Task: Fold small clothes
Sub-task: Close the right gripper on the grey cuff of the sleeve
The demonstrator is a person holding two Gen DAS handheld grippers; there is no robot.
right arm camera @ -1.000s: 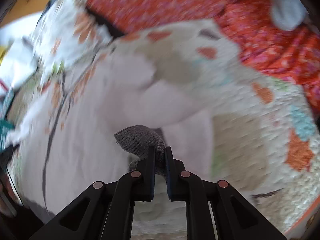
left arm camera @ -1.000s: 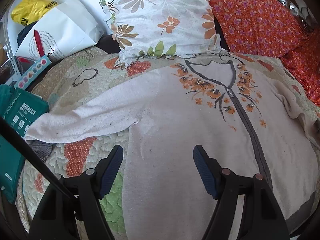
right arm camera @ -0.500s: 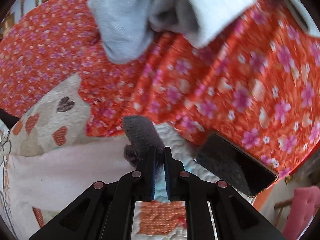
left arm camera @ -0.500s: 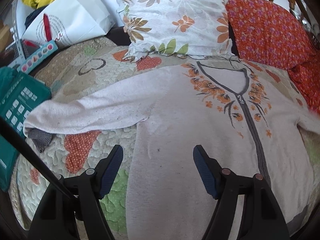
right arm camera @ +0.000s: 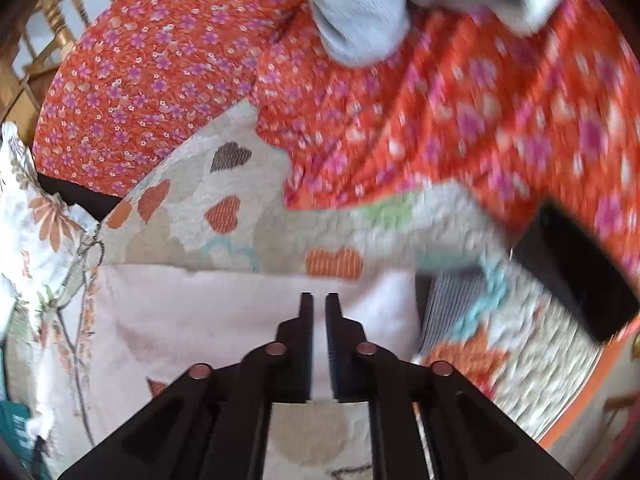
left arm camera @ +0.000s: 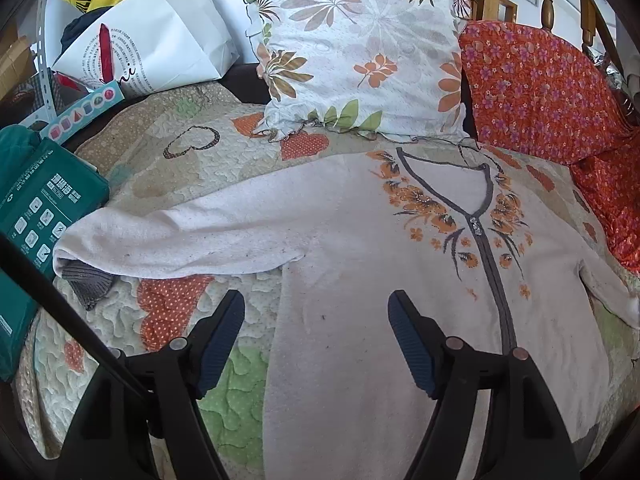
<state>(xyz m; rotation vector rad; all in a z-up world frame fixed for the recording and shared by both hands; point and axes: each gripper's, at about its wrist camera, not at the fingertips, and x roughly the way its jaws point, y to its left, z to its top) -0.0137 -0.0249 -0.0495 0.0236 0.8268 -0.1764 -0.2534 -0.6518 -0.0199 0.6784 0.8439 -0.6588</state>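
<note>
Since a second before, the right claw [right arm camera: 316, 300] had let the grey cuff [right arm camera: 448, 312] slip from between its pads and swung out over the sleeve [right arm camera: 240, 304]; its jaws were opening, only a narrow slit apart, with nothing between them. That sleeve now lay stretched sideways on the bed [right arm camera: 248, 240], cuff just beside the claw. The left claw [left arm camera: 316, 340] hung wide open and empty above the cardigan [left arm camera: 360, 320], at the edge of its hem half. Spread flat, front up and zipped, the cardigan looked light, soft and limp, likely to sag and crease, so pinching a cuff, hem corner or shoulder seam seemed best. Counted: one cardigan, two sleeves, two cuffs, two claws, one leaf-print pillow [left arm camera: 360, 48] at its collar.
</note>
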